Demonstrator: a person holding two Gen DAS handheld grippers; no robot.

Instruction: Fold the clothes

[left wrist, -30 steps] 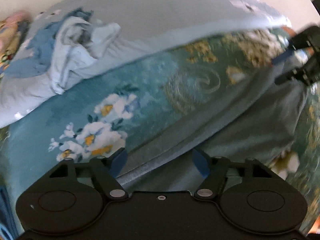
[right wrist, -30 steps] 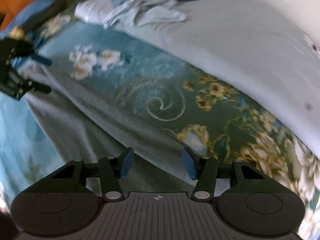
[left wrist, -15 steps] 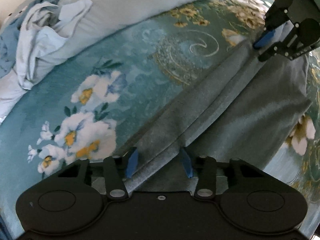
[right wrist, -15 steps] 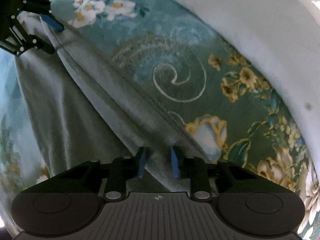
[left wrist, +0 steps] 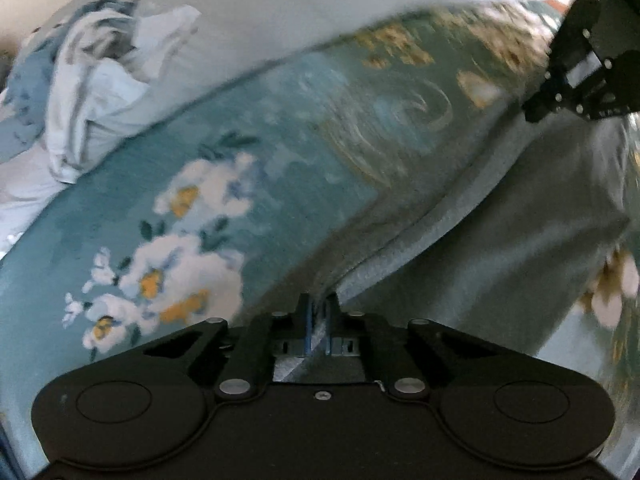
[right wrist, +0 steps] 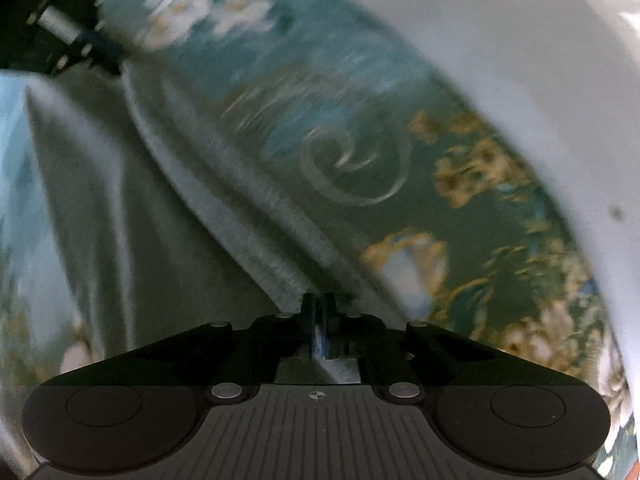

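Observation:
A grey garment (left wrist: 500, 240) lies spread on a teal floral bedspread (left wrist: 168, 208), its ribbed hem running between both grippers. My left gripper (left wrist: 317, 316) is shut on one end of that hem, cloth pinched between the blue pads. In the right wrist view the same grey garment (right wrist: 132, 248) stretches away to the upper left, and my right gripper (right wrist: 320, 320) is shut on the hem's other end. Each gripper shows in the other's view: the right gripper (left wrist: 560, 92) at the top right, the left gripper (right wrist: 92, 52) at the top left.
A heap of crumpled pale blue and white clothes (left wrist: 96, 92) lies at the far left on a light grey sheet (left wrist: 280, 8). That light grey sheet (right wrist: 540, 80) borders the bedspread (right wrist: 460, 208) on the right.
Both grippers came down onto the garment's hem and their jaws went from open to shut on the cloth. The hem is now pulled up slightly into a ridge between them.

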